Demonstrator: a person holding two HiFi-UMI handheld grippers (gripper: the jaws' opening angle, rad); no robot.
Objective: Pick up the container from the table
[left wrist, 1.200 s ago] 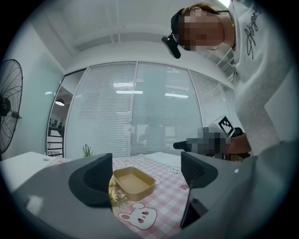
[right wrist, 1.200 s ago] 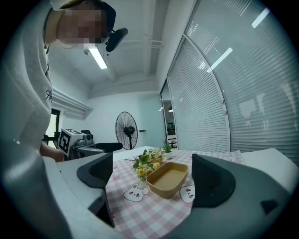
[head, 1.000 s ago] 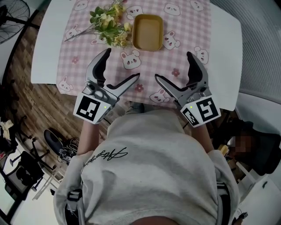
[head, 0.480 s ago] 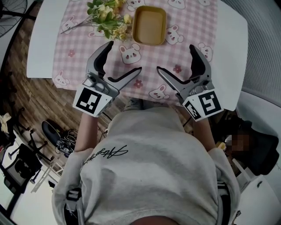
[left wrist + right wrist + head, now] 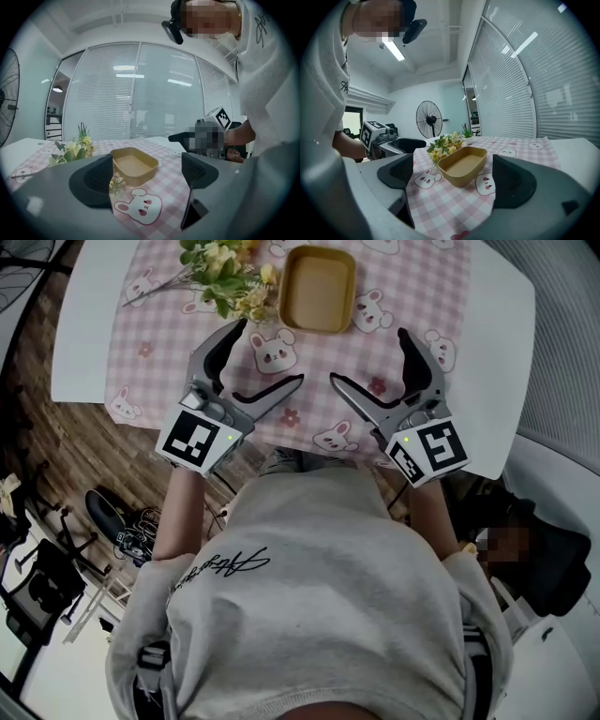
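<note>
No word, number or brand can be read with certainty. A line of dark cursive lettering [image 5: 220,566] is printed on the grey sweatshirt [image 5: 319,615], but its letters cannot be made out. Only black-and-white square patterns, not letters, are carried by the left marker cube [image 5: 197,441] on the left gripper [image 5: 270,353] and by the right marker cube [image 5: 428,453] on the right gripper [image 5: 368,356].

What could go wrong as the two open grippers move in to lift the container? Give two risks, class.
1. The flowers lie close beside the container, on the side of the left gripper, which could snag the stems or drag them along.
2. The container is shallow with sloping walls and sits on a cloth; the jaws of the right gripper might slip off or push it away.
</note>
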